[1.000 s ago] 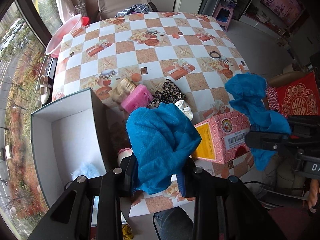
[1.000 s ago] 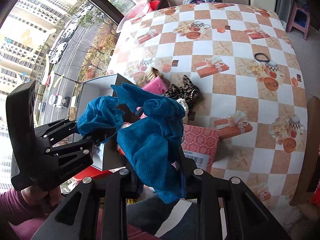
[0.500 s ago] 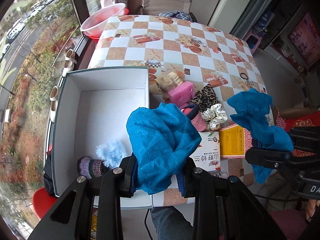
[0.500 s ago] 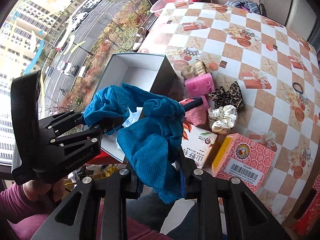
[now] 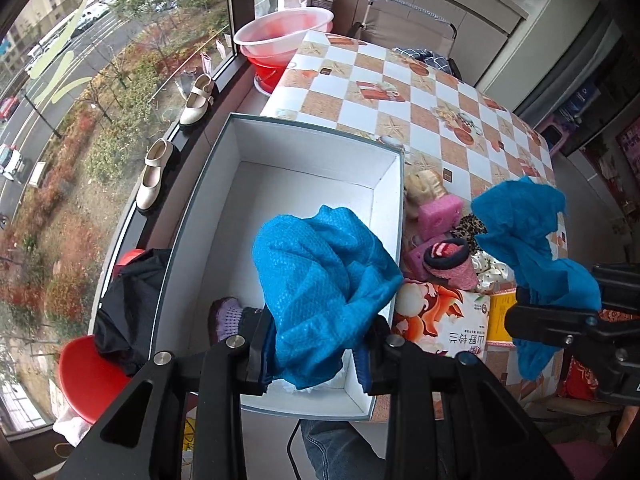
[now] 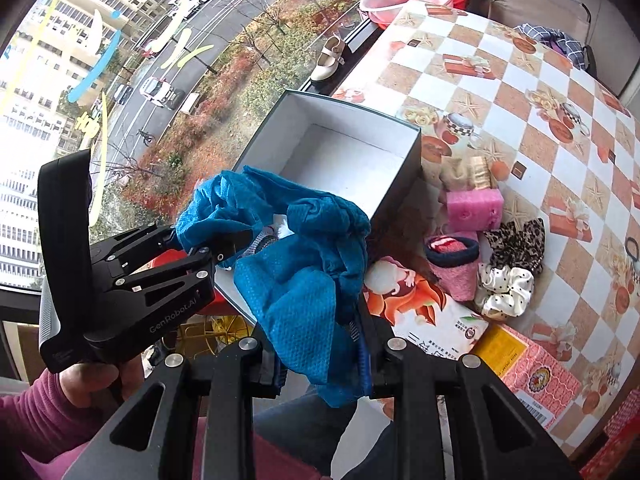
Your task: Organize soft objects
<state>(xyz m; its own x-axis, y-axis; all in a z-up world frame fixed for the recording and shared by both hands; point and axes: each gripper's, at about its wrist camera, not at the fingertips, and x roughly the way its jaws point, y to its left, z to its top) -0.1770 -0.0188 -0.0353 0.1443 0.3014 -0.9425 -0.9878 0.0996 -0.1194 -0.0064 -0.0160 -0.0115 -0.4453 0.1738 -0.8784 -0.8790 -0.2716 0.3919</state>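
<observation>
Blue cloth [image 5: 320, 276] hangs bunched in the closed jaws of the left gripper [image 5: 316, 340], held above the near end of the open white box [image 5: 280, 184] in the left wrist view. It hides much of the box floor; only a purple knitted item [image 5: 228, 316] peeks out beneath it, and I cannot make out what else lies there. The cloth's other end is clamped by the right gripper [image 5: 560, 312] at the right edge, partly cut off. Beside the box on the checkered tabletop [image 5: 400, 92] lie a pink sponge [image 5: 440, 216], a rolled pink sock [image 5: 448, 260] and a printed tissue pack [image 5: 440, 320]. Cream shoes [image 5: 152, 172] stand on the window sill, and a pink basin [image 5: 284, 32] sits beyond the table. Half a second ago the box sat lower left of the cloth; now the cloth is over it.

From the right wrist, the right gripper [image 6: 320, 360] pinches the cloth [image 6: 304, 280] shut between its jaws (the fingertips themselves are buried in fabric). The left gripper [image 6: 208, 244], held by a hand [image 6: 100, 380] in a magenta sleeve, grips the far end over the box [image 6: 340, 152]. A leopard scrunchie [image 6: 516, 240] and a dotted white scrunchie [image 6: 504, 288] lie right of the sock [image 6: 452, 264].
</observation>
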